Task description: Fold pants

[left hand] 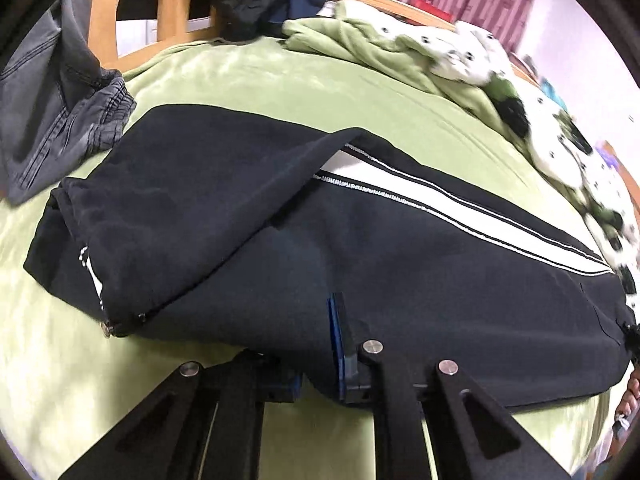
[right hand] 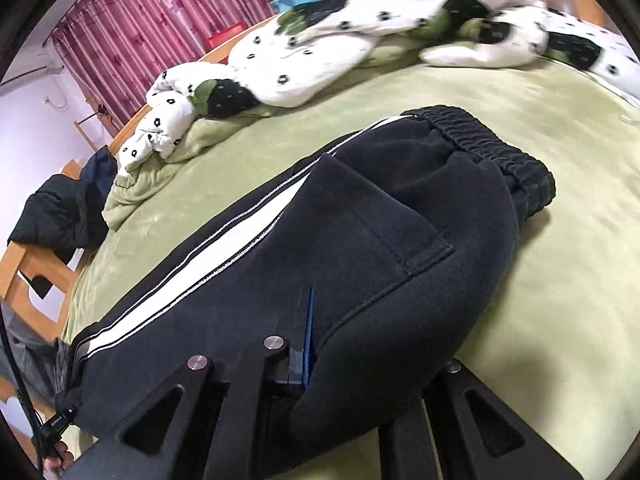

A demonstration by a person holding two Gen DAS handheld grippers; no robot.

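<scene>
Black track pants (left hand: 360, 264) with a white side stripe lie lengthwise on the green bed sheet (left hand: 280, 80), one leg end folded back over the rest at the left. My left gripper (left hand: 316, 360) sits at the near edge with pants cloth between its fingers; one blue-padded finger (left hand: 338, 344) lies on top, the other is under the cloth. In the right wrist view the pants (right hand: 380, 240) show the elastic waistband (right hand: 500, 152) at the far right. My right gripper (right hand: 360, 360) grips the near edge; one finger (right hand: 306, 336) shows, the other is under cloth.
A grey garment (left hand: 52, 112) lies at the bed's left edge. A rumpled white spotted quilt (right hand: 360, 36) and a green blanket (left hand: 360, 40) lie along the far side. A dark jacket (right hand: 60, 212) hangs on the wooden bed frame (left hand: 108, 12). Pink curtains (right hand: 132, 28) hang behind.
</scene>
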